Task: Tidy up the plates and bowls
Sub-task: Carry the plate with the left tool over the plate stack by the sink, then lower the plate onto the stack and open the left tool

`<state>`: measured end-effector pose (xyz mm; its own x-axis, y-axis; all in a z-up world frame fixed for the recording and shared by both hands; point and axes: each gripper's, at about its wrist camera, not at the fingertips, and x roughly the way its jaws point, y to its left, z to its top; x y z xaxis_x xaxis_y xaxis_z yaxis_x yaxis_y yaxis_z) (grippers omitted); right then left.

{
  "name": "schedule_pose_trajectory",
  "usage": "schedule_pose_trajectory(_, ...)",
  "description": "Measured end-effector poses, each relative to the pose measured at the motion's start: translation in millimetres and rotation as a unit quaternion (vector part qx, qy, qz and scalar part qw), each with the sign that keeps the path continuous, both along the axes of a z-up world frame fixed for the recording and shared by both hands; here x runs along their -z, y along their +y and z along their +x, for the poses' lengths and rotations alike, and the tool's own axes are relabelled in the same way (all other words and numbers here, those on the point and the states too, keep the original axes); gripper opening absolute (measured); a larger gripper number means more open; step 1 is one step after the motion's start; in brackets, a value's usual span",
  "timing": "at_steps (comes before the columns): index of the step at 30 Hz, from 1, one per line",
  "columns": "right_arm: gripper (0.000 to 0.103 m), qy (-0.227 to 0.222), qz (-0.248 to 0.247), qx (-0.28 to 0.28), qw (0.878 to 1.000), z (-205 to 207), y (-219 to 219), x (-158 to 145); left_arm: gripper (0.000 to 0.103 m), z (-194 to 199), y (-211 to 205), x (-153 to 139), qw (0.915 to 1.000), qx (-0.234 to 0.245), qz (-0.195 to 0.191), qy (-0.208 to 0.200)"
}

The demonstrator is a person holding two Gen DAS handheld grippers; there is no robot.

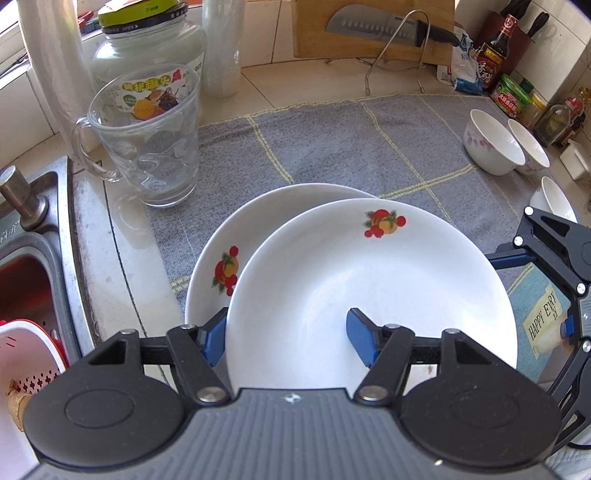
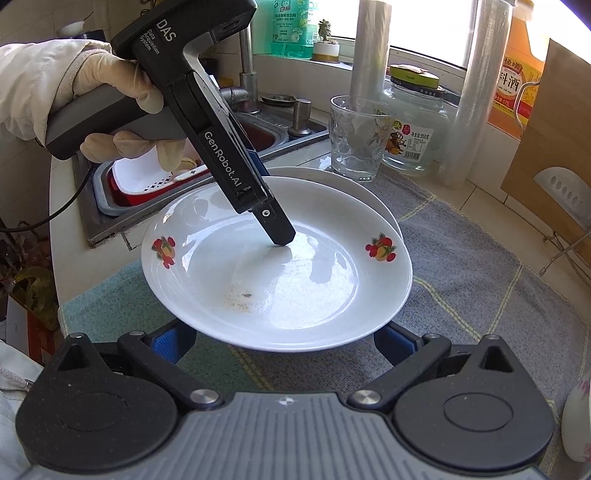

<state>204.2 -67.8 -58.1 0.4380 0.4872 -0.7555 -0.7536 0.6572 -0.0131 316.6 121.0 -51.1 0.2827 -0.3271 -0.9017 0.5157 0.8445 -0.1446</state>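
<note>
The left gripper (image 1: 286,338) is set wide across the rim of the top plate (image 1: 369,291): one blue finger (image 1: 364,341) lies inside the dish, the other outside the rim at 9 o'clock. From the right wrist view, the inner finger touches the plate's floor; whether the pads actually pinch the rim I cannot tell. The gripper body reads "DAS", "Data Acquisition System" and "GenRobot.AI", held by a gloved hand (image 2: 122,107).

The right gripper (image 2: 284,341) is open wide, its blue fingers (image 2: 168,345) low beneath the plate's near edge, one on each side; contact cannot be seen.

The top plate, white with fruit prints, overlaps a second plate (image 1: 221,254) at its 10 o'clock, both on a grey cloth (image 1: 351,147). The plate's floor shows a few brown specks (image 2: 240,295).

Three bowls (image 1: 491,142) sit at 2 o'clock, apparently bare inside. A mat (image 1: 543,321) at 3 o'clock reads "HAPPY EVERY". A glass mug (image 1: 155,147) at 10 o'clock looks clear; behind it stands a jar (image 2: 413,122) marked "950". At 1 o'clock in the right view, an orange bottle (image 2: 521,74) carries Chinese characters. A knife (image 1: 388,24) leans on a board (image 1: 369,37) at 12 o'clock.
</note>
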Motion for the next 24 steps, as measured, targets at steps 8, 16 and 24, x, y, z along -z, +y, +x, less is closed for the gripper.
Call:
schedule_pose_trajectory(8,0.103,0.006,0.006,-0.008,1.0,4,2,3,0.065,-2,8,-6,0.9997,-0.021,-0.006,0.008)
schedule_pose_trajectory(16,0.103,0.013,0.016,-0.005,1.0,8,0,4,0.067,1,10,-10,0.9993,-0.033,-0.007,0.012)
schedule_pose_trajectory(24,0.103,0.01,0.018,-0.003,1.0,6,-3,1,0.078,7,-5,-5,0.9998,-0.016,0.004,0.007)
